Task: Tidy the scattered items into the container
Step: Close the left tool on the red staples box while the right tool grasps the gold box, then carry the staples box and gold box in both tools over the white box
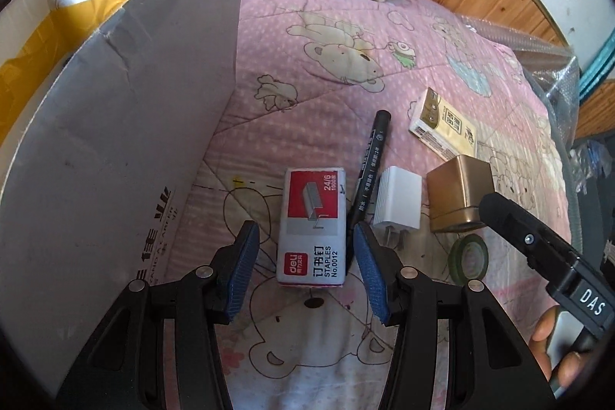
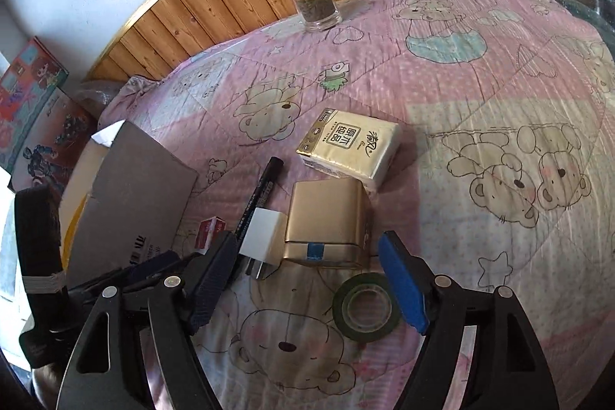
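Now, left jaws (image 1: 305, 256): spread wide, staple box (image 1: 312, 227) between them, unpinched.
Right jaws (image 2: 307, 279): spread wide, gold tin (image 2: 326, 218) just ahead, tape roll (image 2: 365, 310) between.

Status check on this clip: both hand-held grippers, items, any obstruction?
Left hand-held gripper open astride staple box. Right hand-held gripper open over gold tin. Nothing boxed; marker touching staple box.
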Tool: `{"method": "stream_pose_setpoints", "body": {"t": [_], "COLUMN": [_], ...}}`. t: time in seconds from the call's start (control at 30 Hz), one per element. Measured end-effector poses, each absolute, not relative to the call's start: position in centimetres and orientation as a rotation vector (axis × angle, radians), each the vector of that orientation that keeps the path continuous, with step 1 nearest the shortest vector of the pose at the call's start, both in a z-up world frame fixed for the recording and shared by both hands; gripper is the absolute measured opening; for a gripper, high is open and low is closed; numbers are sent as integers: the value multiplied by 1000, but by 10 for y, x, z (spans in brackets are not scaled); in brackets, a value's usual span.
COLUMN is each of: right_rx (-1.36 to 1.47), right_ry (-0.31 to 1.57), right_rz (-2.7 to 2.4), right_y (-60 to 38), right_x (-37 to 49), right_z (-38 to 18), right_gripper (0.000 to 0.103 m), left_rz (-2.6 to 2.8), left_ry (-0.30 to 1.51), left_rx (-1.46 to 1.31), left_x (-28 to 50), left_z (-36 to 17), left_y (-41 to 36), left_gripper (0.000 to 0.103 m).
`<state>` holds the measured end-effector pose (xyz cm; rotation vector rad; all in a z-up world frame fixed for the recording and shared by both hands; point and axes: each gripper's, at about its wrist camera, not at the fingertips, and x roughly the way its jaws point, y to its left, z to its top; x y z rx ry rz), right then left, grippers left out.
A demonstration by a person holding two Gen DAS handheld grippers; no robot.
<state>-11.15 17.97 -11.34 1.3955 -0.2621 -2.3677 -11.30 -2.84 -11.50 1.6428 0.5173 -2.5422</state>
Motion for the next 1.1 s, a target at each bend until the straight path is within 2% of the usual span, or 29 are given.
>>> {"method": "stream_pose_setpoints", "body": {"t": [0.23, 0.27, 0.3, 0.33, 0.6, 0.87, 1.1], "right_rx": [1434, 1436, 1444, 1460, 1485, 1458, 1412], "right_ry": [-183, -176, -177, -189, -229, -286, -256], "right_rz": [-2398, -2405, -2407, -2398, -2416, -2434, -2415], "right_y": [169, 169, 169, 170, 177, 182, 170], "right_x": [-124, -126, -128, -130, -130, -122, -107], "right_z": [-134, -136, -139, -142, -141, -123, -108], "right_gripper": [75, 68, 61, 55, 53, 53, 53], "left_rz": [-2540, -2548, -2562, -2562, -2572, -2630, -2677], "left_ry": [515, 501, 495, 467, 476, 490, 474], "left_rx": [1669, 1656, 1643, 1651, 1650, 1617, 1560], "left_x": [-123, -123, -124, -125, -121, -99, -76], "left_z": [-128, -128, -128, -130, -124, -96, -70], "left_y": [-27, -27, -27, -26, -26, -18, -13], "left_gripper": [53, 52, 39, 39, 38, 38, 38]}}
